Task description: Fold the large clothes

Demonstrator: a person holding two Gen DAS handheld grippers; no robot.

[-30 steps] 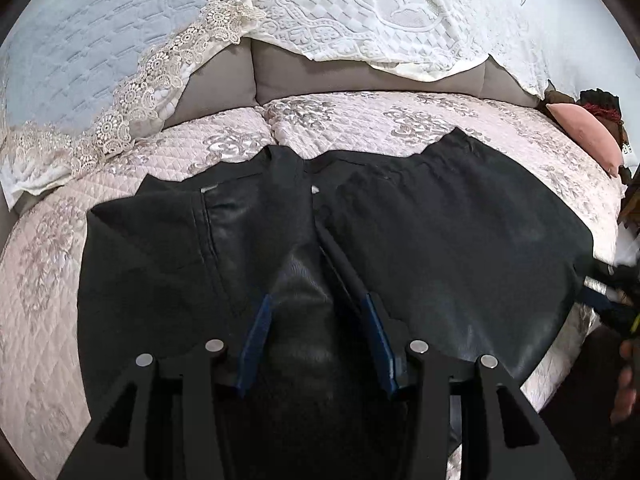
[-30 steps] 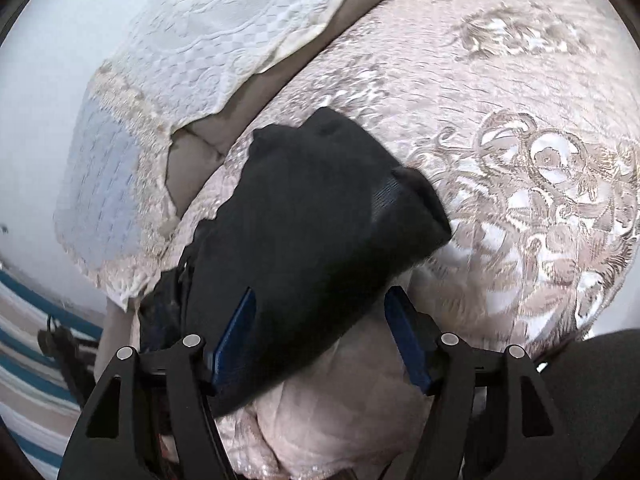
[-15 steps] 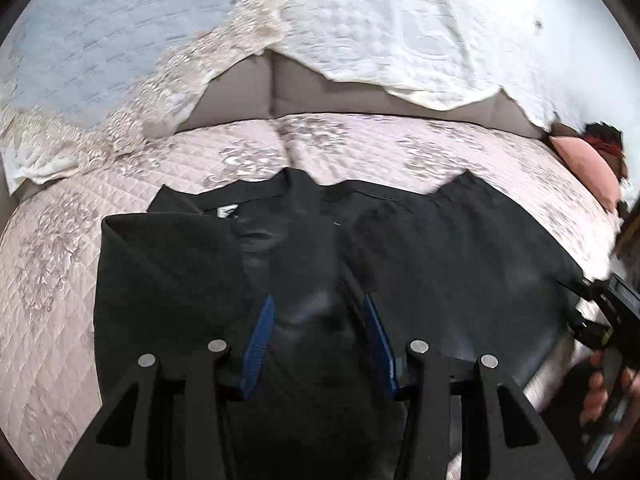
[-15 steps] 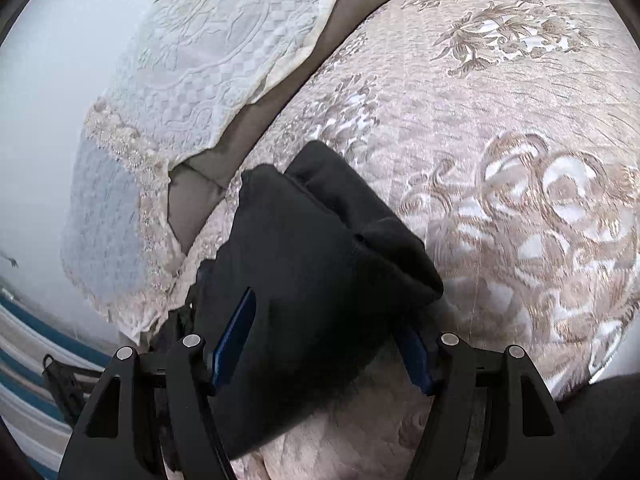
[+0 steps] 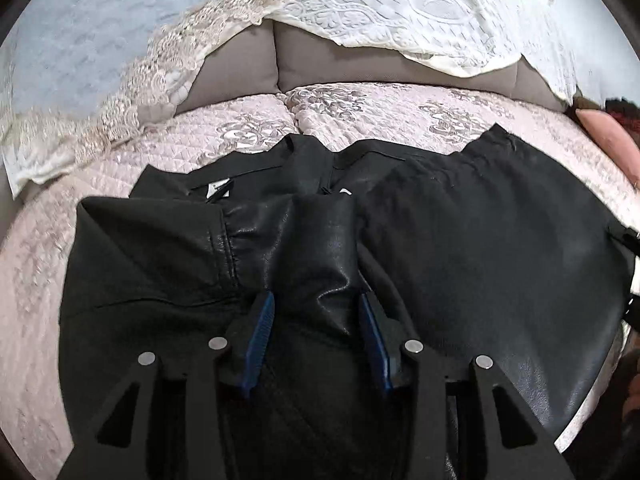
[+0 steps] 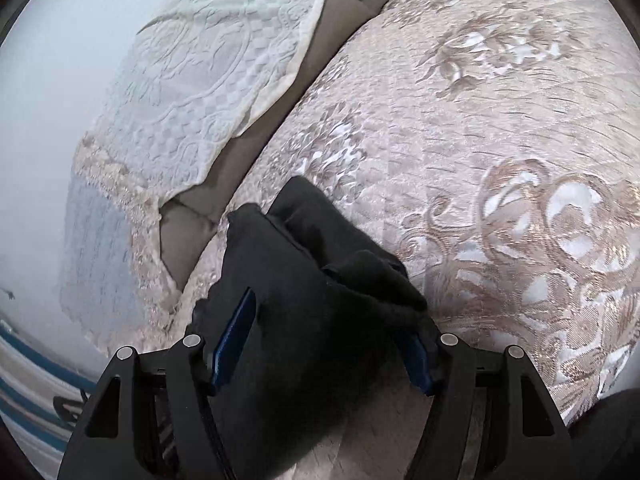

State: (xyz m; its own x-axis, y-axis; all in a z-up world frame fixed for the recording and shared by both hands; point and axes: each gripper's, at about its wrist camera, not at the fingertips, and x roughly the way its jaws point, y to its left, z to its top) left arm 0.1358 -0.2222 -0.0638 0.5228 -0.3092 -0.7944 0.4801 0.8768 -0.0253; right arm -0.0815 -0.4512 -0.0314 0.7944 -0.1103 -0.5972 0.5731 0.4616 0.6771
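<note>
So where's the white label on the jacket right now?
In the left wrist view, the label sits upper left of centre, by the jacket collar, near the sofa's quilted cover.

Home bedroom: quilted bed [image 5: 400,108], lace throw [image 5: 400,8]

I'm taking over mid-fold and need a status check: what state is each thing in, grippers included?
Black jacket: spread on the sofa seat, one side already folded in over the body, a bunched ridge of it between each gripper's pads.
Left gripper: jaws closing, leather ridge between them.
Right gripper: pads against a thick bunch of dark fabric.
Lace throw: draped over the sofa back, hanging unevenly.
Quilted seat cover: lying flat.
</note>
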